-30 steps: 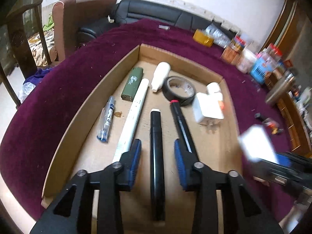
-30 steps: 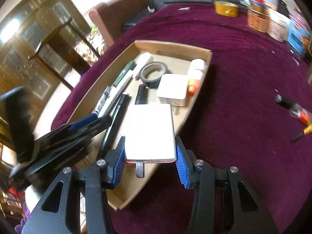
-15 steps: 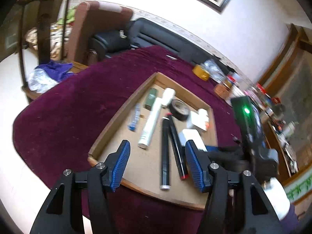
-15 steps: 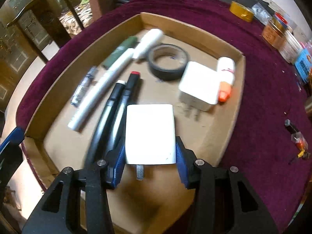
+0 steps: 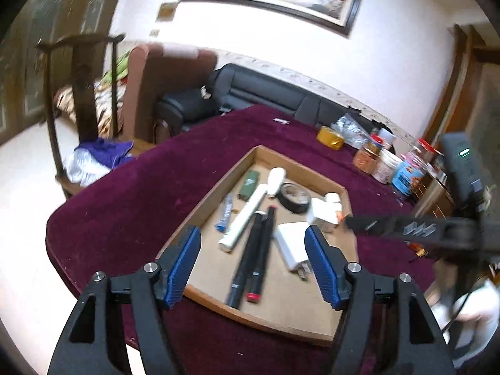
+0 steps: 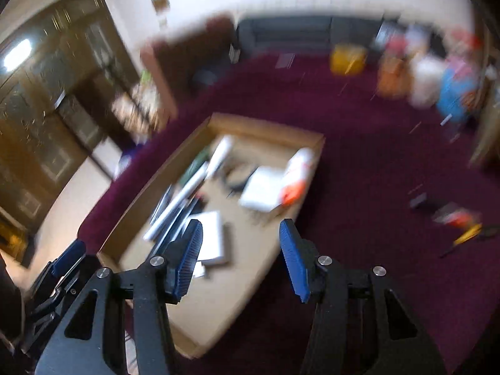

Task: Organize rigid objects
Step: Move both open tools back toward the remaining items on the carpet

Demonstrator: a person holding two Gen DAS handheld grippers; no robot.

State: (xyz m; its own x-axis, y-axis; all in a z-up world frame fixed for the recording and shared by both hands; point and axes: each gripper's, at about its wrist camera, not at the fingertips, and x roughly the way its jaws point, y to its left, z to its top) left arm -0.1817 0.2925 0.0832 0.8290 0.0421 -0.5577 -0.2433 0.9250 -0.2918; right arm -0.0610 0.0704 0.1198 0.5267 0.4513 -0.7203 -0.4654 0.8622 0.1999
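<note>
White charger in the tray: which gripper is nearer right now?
Right, as far as I can judge. The right gripper hangs open just above the white charger; the left gripper, also open, is pulled back higher over the cardboard tray.

no readable text, labels on jars [image 5: 406,173] too blurred

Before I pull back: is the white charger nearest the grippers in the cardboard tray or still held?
In the tray. The white charger lies flat on the cardboard tray floor beside the markers; right gripper is open, empty.
</note>
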